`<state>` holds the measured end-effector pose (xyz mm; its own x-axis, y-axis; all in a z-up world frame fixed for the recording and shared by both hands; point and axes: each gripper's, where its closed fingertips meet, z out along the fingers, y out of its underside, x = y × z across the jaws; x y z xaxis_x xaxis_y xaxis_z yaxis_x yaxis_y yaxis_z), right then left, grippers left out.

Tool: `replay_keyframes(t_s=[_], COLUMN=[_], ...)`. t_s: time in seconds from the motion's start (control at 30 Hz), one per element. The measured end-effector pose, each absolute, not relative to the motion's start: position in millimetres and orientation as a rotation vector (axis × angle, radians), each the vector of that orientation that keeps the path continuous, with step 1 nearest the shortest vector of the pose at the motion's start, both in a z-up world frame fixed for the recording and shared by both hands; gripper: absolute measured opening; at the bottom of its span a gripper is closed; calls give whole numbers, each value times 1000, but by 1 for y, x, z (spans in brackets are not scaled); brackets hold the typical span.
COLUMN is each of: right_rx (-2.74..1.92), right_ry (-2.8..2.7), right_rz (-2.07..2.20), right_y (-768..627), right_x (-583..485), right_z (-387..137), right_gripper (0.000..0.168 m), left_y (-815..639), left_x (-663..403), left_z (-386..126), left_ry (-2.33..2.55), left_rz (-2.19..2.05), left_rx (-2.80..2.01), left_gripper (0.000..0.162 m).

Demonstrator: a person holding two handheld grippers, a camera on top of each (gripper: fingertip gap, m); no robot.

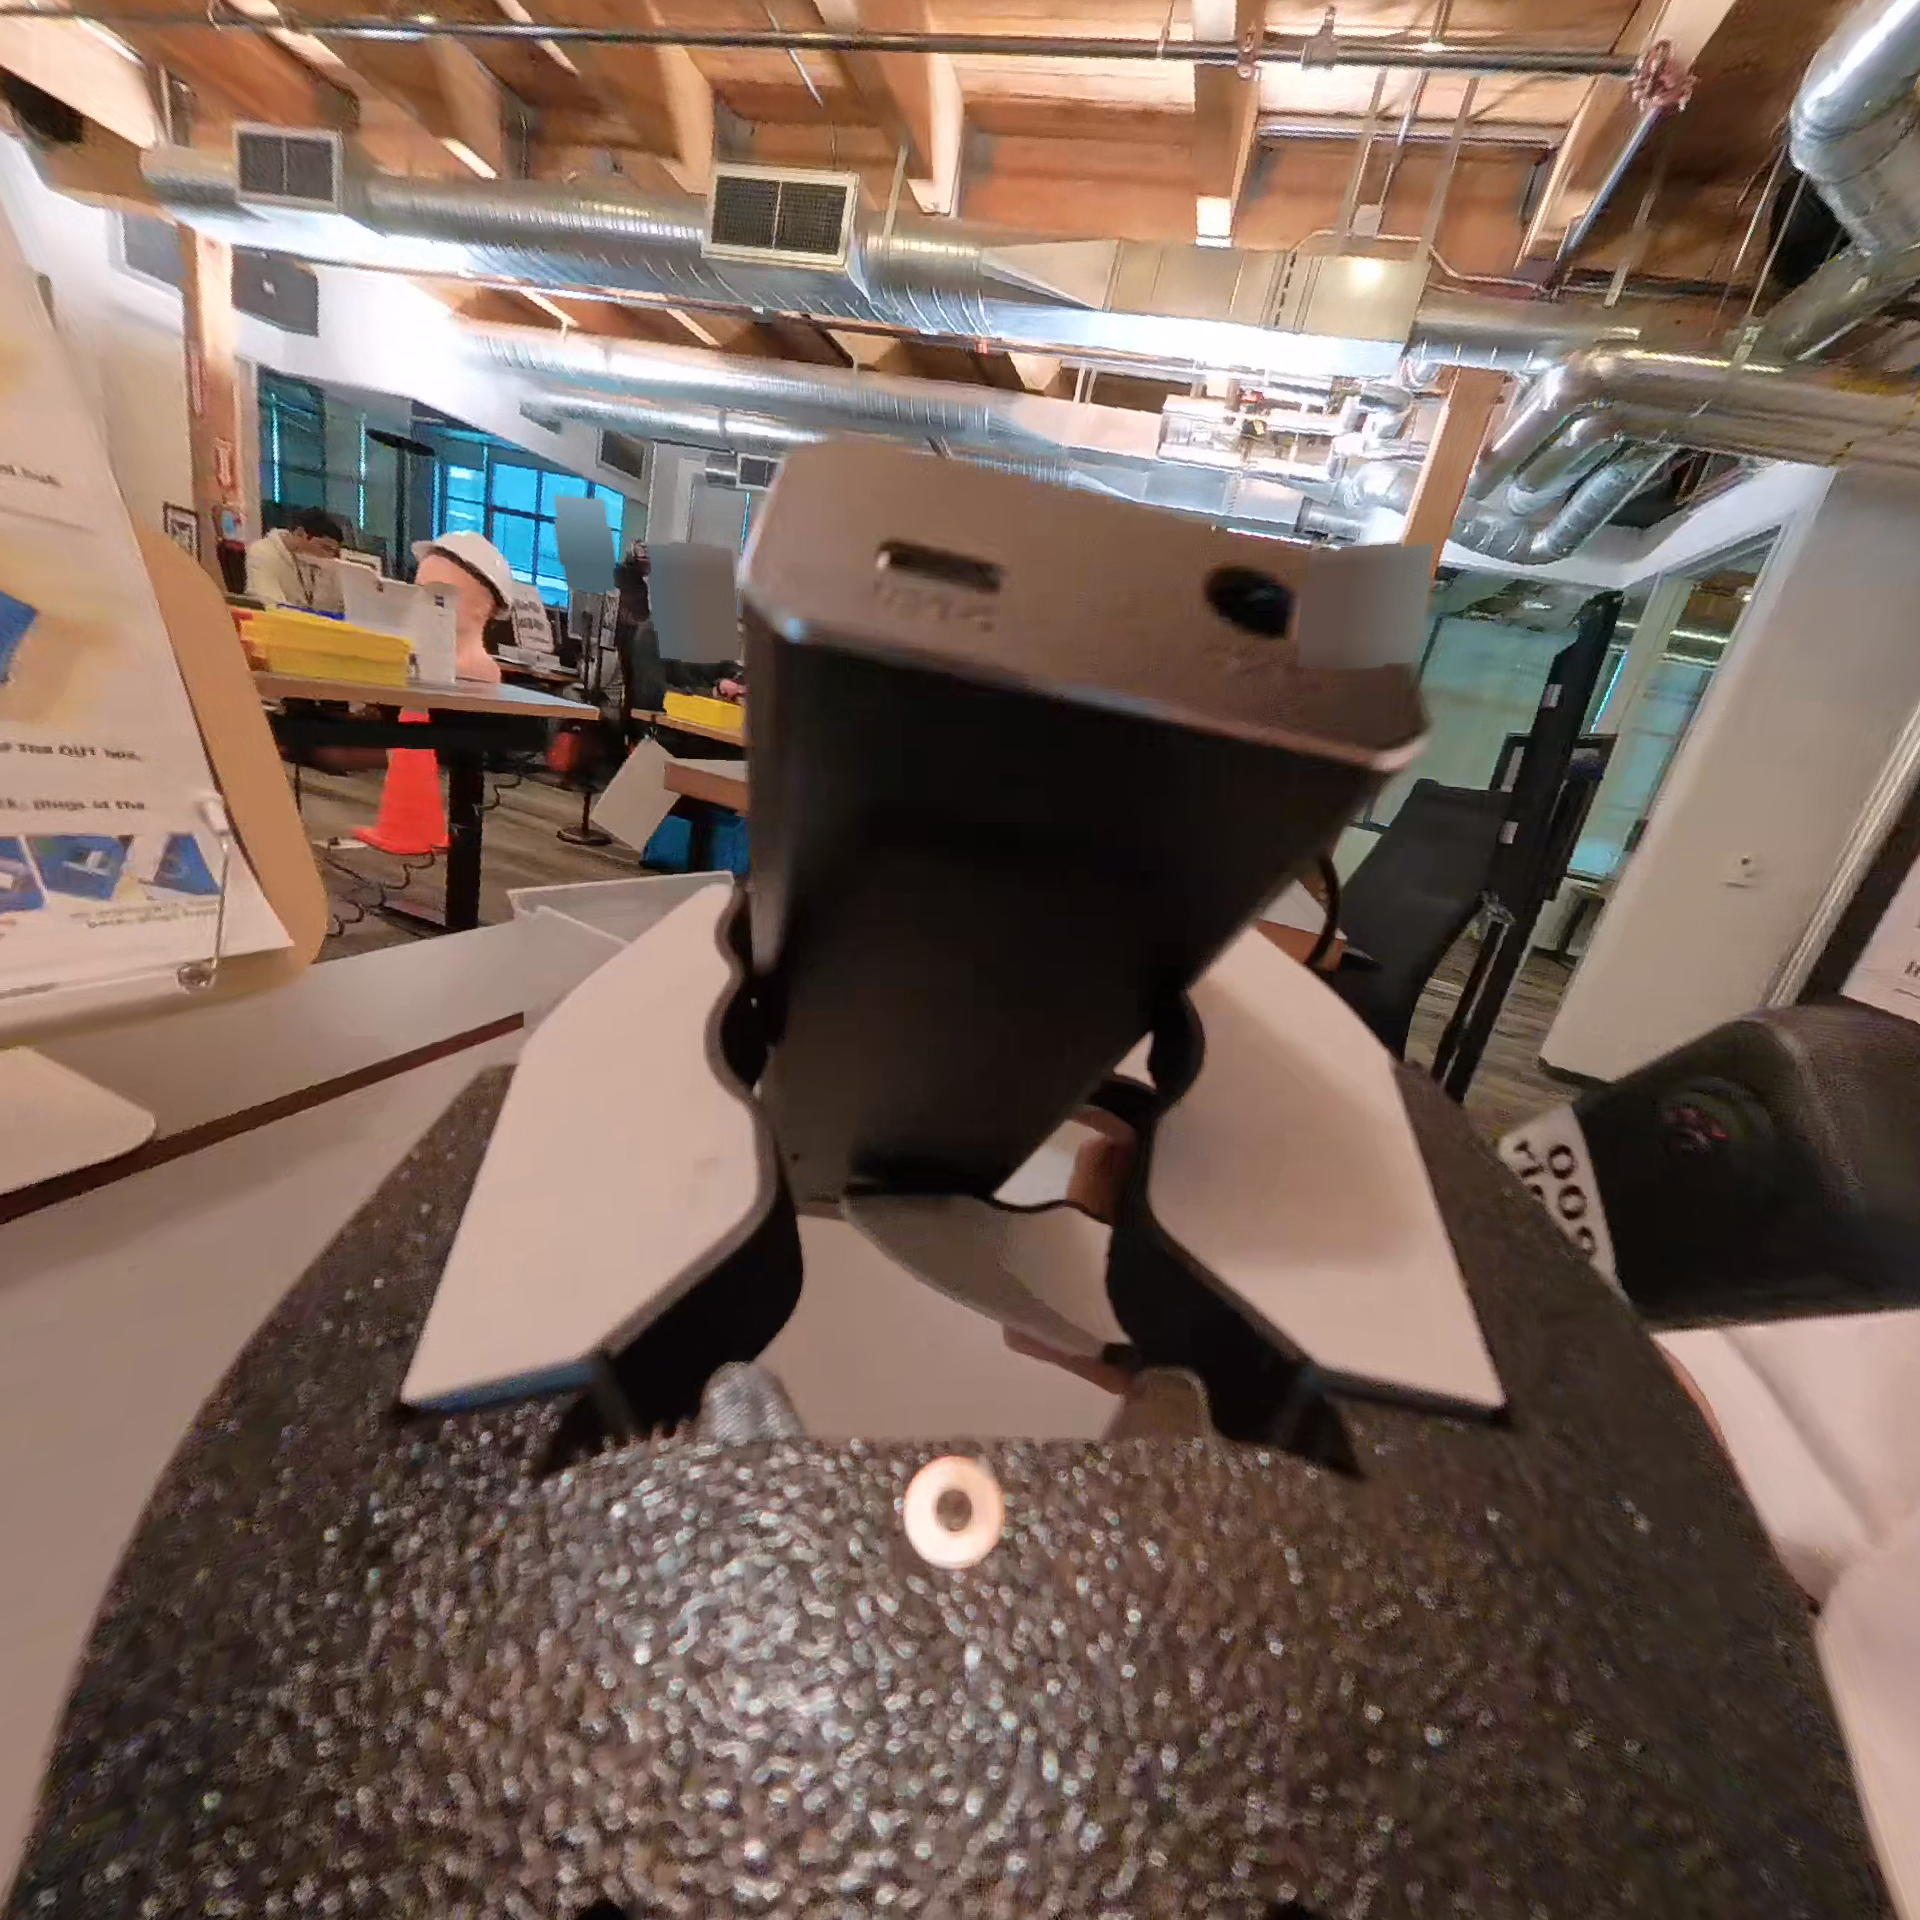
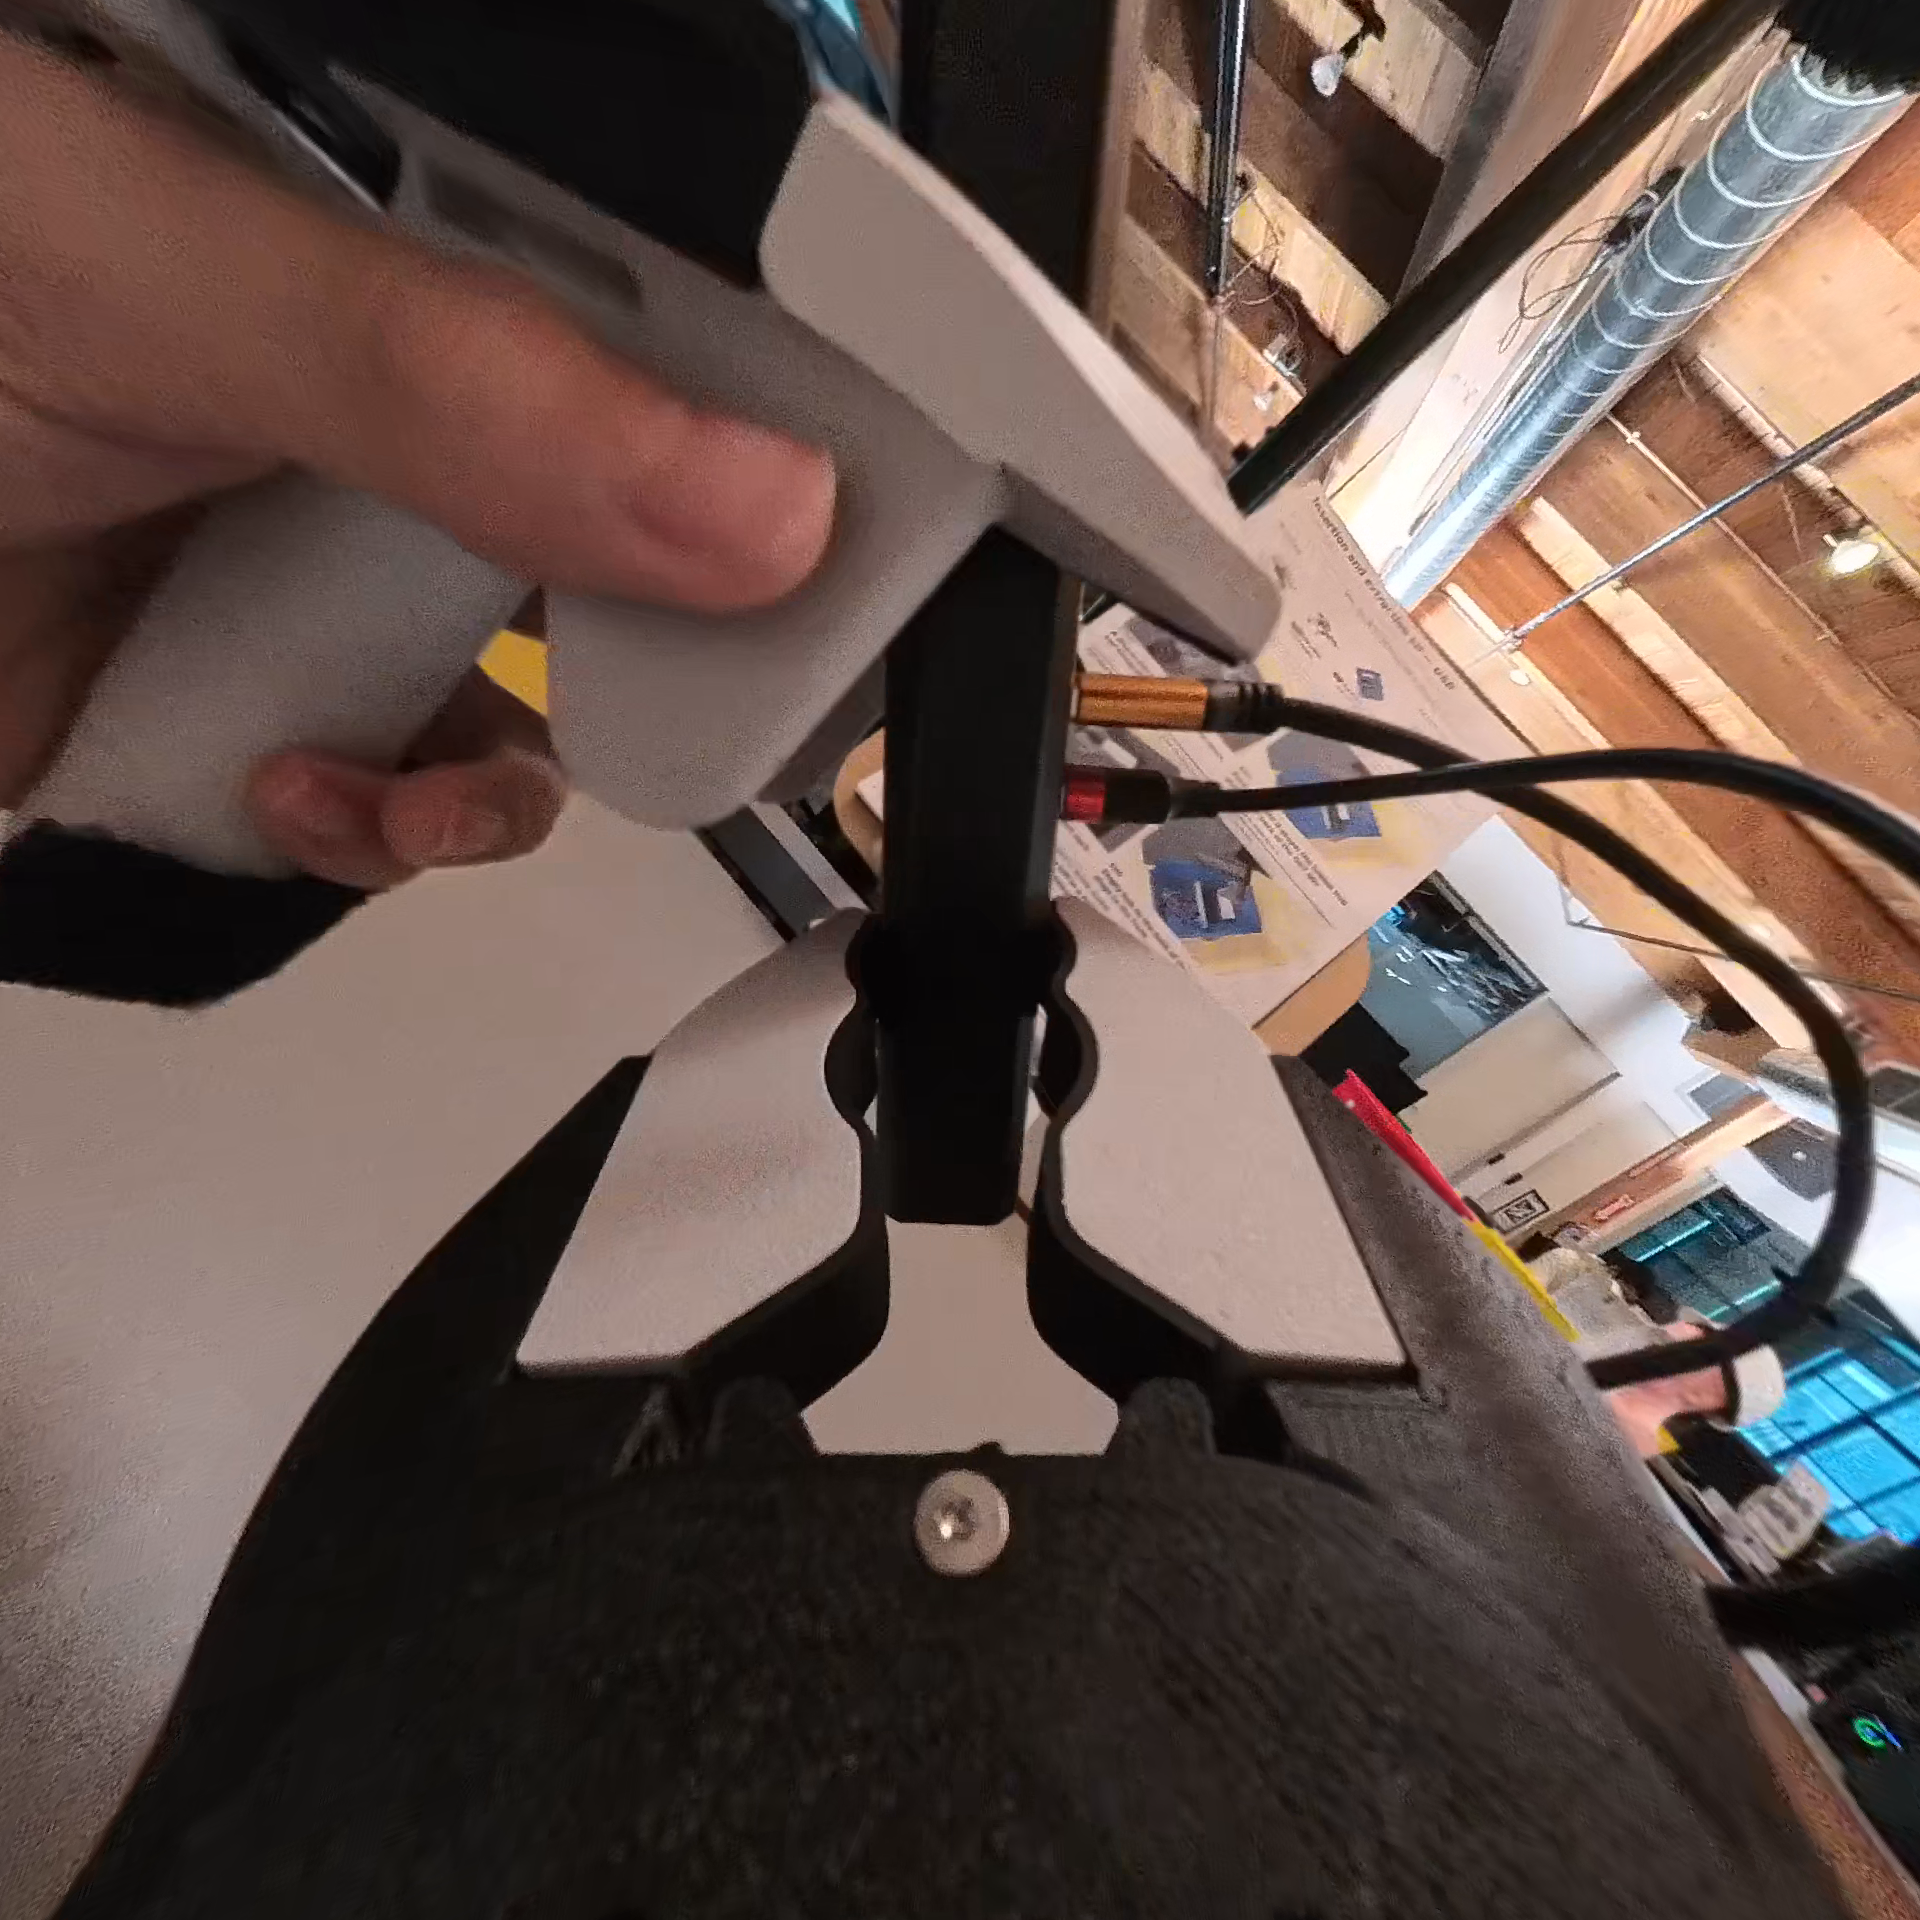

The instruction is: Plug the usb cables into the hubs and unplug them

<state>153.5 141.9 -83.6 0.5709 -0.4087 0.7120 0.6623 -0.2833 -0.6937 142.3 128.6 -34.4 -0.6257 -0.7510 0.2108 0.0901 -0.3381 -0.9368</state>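
Note:
In the left wrist view my left gripper is shut on a dark grey USB hub. The hub is tilted up, and its end face shows a slot port and a round socket. In the right wrist view my right gripper is shut on the lower end of the black hub. A gold-collared plug and a red-collared plug sit in its right side, and their black cables loop away to the right. A hand holds the white left gripper higher on the hub. The right gripper's body shows at the right edge.
A white table lies below. A printed instruction sheet on a stand is at the left and also shows in the right wrist view. A black chair, an orange cone and desks with people are beyond. The tips of one gripper are about 5 cm away from the tips of the other.

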Motion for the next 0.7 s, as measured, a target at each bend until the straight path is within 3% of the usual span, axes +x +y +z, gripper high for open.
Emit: replay_keyframes(t_s=[0.27, 0.47, 0.57, 0.7], right_rx=[-1614, -1786, -1750, -1720], right_ry=[-202, -417, -407, -295], right_rz=[-980, -240, -51, -121], right_y=[146, 129, 104, 101], right_x=[148, 77, 63, 93], right_z=[-108, -131, -97, -54], right_gripper=[28, 38, 54, 46], left_y=[134, 164, 170, 165], left_x=[146, 133, 118, 110], left_z=[-62, -89, -100, -107], left_ry=[1393, 1423, 1515, 1571], left_rz=[-1948, -1906, -1825, -1782], left_rx=[-947, -1012, -921, -858], left_gripper=[69, 67, 67, 67])
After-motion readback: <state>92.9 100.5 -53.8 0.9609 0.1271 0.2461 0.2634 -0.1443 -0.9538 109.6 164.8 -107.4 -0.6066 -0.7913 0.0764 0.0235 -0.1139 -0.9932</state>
